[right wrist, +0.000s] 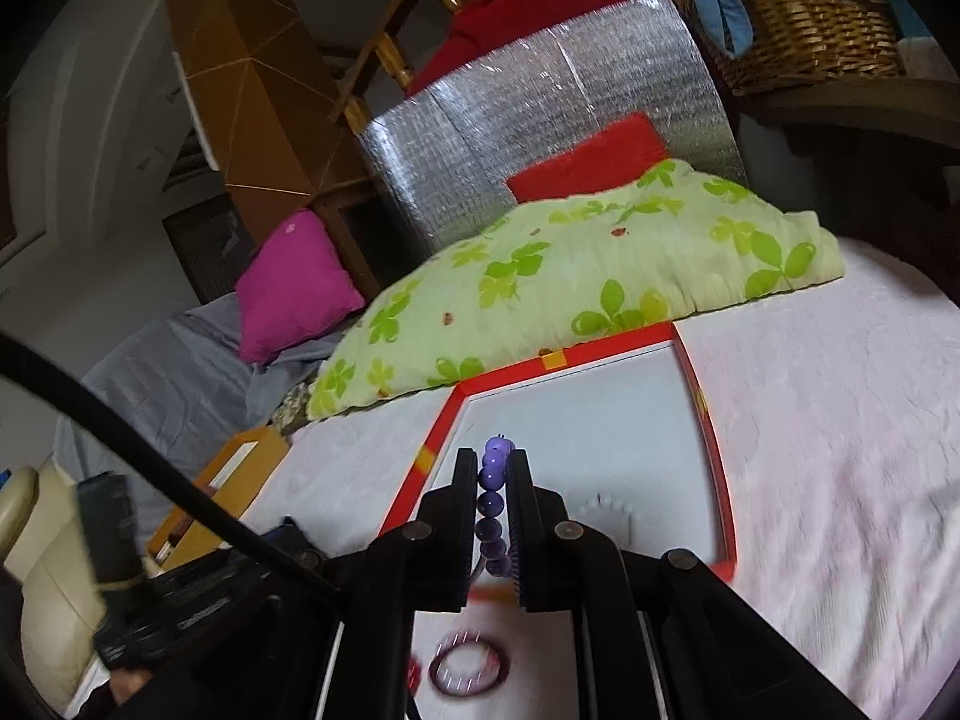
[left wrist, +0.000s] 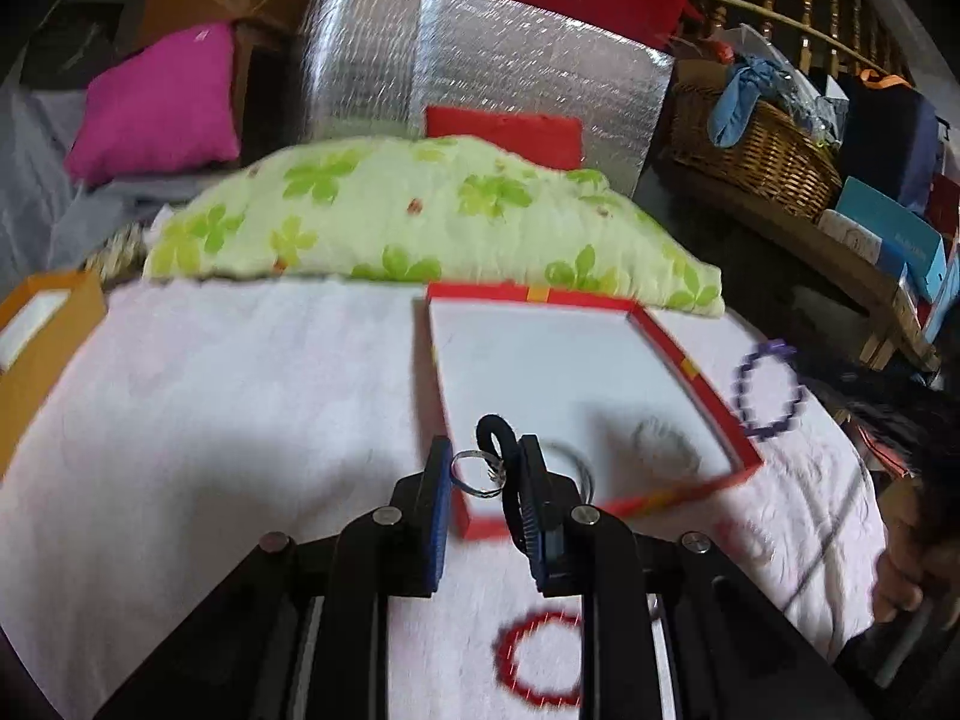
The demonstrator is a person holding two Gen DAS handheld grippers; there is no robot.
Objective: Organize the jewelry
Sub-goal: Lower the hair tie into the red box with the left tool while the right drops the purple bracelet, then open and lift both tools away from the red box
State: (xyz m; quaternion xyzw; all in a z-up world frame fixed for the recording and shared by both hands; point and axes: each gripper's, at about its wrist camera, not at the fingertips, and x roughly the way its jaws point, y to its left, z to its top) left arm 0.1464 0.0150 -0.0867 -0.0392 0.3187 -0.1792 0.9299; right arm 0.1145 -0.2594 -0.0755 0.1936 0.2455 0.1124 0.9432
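Left gripper pinches a silver ring between its blue pads, a black hair tie caught at the right pad — both over the near edge of the red box. Right gripper is pressed together on a purple bead bracelet, beads stacked between the fingers, above the box's near left corner. A red bracelet lies on the pink cloth, near side of the box.

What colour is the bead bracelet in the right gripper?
Purple; the bead bracelet shows best in the right wrist view.
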